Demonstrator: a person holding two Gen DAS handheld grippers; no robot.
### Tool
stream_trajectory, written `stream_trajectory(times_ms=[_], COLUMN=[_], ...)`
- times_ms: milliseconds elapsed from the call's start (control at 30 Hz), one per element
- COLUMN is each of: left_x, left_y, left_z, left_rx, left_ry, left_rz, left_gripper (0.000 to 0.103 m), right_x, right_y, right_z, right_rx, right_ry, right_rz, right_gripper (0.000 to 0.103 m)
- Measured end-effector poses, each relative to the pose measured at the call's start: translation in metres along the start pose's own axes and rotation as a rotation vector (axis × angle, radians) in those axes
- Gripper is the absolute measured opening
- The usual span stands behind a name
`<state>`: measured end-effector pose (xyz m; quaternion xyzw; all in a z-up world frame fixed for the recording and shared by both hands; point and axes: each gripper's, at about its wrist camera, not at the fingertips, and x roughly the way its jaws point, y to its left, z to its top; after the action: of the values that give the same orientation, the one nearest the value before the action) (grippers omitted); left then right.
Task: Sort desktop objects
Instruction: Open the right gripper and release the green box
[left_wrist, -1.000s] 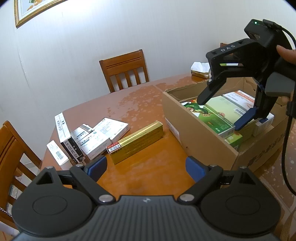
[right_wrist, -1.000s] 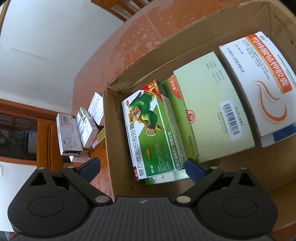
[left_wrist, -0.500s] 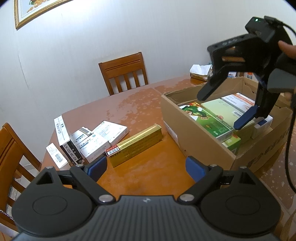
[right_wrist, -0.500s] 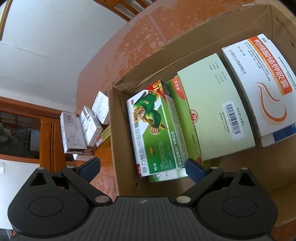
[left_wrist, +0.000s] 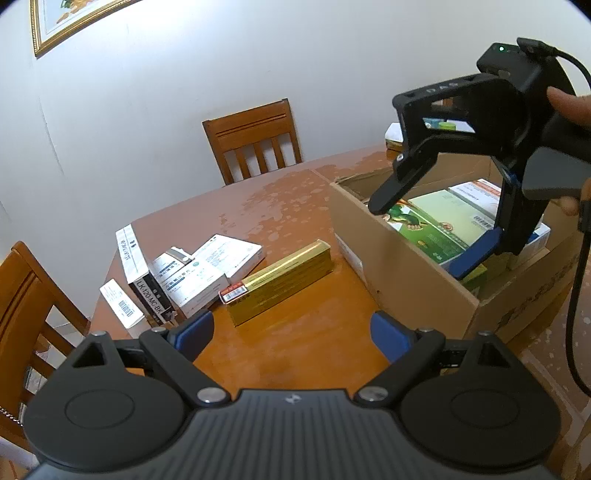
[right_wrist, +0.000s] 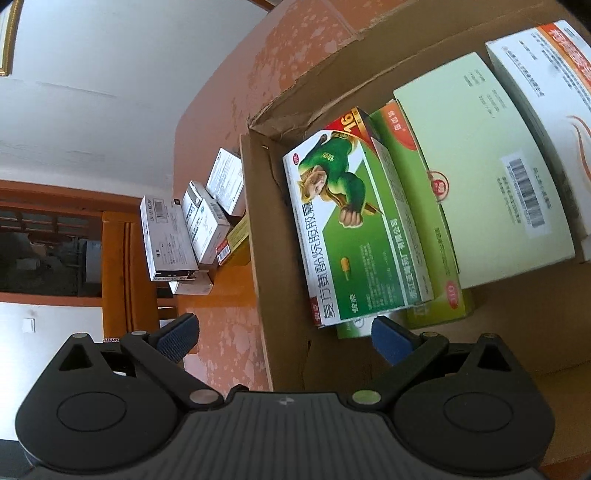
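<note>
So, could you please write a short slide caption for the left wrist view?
Open left gripper faces gold box on the table; open right gripper hangs over the cardboard box.

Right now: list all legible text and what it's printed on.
"LK-120 MC-BK": spine of the black-and-white box on the table.
"复方氨酚烷胺胶囊": green monkey box in the cardboard box.
"16": red corner of the same box.
"DAS": body of the right gripper.
Barcodes, fine print, other boxes: unreadable.
</note>
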<state>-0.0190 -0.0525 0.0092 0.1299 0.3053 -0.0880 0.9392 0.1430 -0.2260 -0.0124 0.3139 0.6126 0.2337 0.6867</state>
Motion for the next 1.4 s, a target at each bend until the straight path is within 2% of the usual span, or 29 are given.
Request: stream_trajectory(times_ms=[433, 667, 1133, 1400], left_x=[0.002, 0.003, -0.001, -0.005], left_y=[-0.002, -0.003, 0.002, 0.010], left_z=[0.004, 0.004, -0.001, 0.000], left_rx=[0.009, -0.002, 0.005, 0.017], left_ry=[-0.009, -0.014, 0.002, -0.031], left_rz=[-0.002, -0.008, 0.012, -0.004], left_gripper=[0.092, 0.092, 0.092, 0.092], right_x=[-0.003, -0.017, -0.003, -0.020], right_y=[0.005, -0.003, 0.000, 0.007], right_z=[0.003, 0.000, 0.003, -0.008], right_rx=[-0.025, -0.008, -0.012, -0.005], right_ry=[0.001, -0.018, -0.018, -0.088], right_rz=[0.001, -0.028, -0.022, -0.041], right_gripper=[0.102, 0.102, 0.102, 0.102])
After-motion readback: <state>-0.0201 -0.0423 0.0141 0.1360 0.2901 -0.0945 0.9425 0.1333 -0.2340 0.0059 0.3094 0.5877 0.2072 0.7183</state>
